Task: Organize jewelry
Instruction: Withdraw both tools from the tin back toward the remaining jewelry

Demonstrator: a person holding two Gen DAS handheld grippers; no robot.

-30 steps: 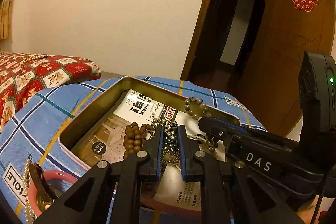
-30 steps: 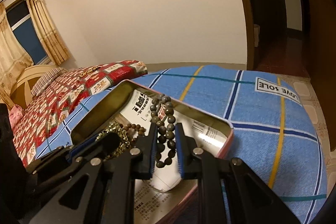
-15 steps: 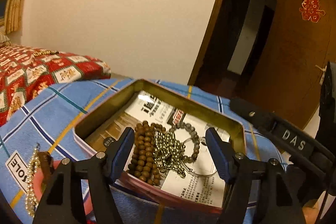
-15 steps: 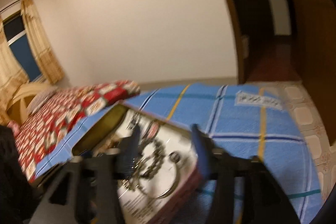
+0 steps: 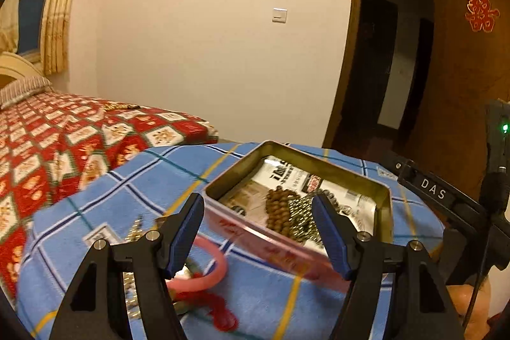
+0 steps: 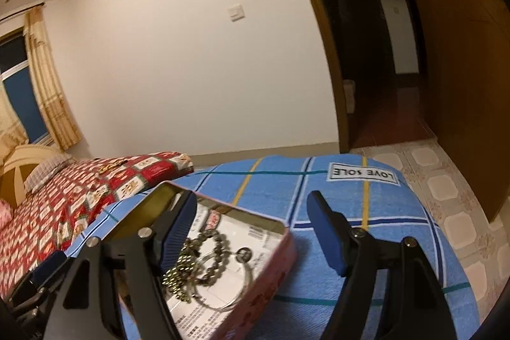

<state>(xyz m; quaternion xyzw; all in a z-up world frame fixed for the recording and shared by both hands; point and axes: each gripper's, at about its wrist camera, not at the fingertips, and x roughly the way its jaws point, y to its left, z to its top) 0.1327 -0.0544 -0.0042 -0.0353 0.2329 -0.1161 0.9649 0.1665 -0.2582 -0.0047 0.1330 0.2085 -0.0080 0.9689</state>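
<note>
An open pink tin box (image 5: pixel 387 206) (image 6: pixel 280 270) sits on a blue plaid cloth. In it lie a brown wooden bead bracelet (image 5: pixel 280 209), a metal ball chain (image 5: pixel 302 220) (image 6: pixel 178 273), a dark bead bracelet (image 6: pixel 216 241) and a thin silver bangle (image 6: pixel 229 298). My left gripper (image 5: pixel 258 231) is open and empty, above the tin's near-left edge. My right gripper (image 6: pixel 251 231) is open and empty, over the tin's right end. A pink ring (image 5: pixel 213 273), a red cord (image 5: pixel 220 311) and a pearl strand (image 5: pixel 134 231) lie on the cloth left of the tin.
The blue plaid cloth (image 6: pixel 318 190) covers a rounded surface with a "LOVE SOLE" label (image 6: pixel 363 172). A red patterned bed (image 5: pixel 63 142) lies to the left. A white wall, a dark doorway (image 6: pixel 366 53) and a wooden door stand behind. The right gripper's body (image 5: pixel 446 199) is at the left view's right.
Both grippers opened and let go of the jewelry, which now lies in the tin. Both have pulled back and up; the left one has shifted left.
</note>
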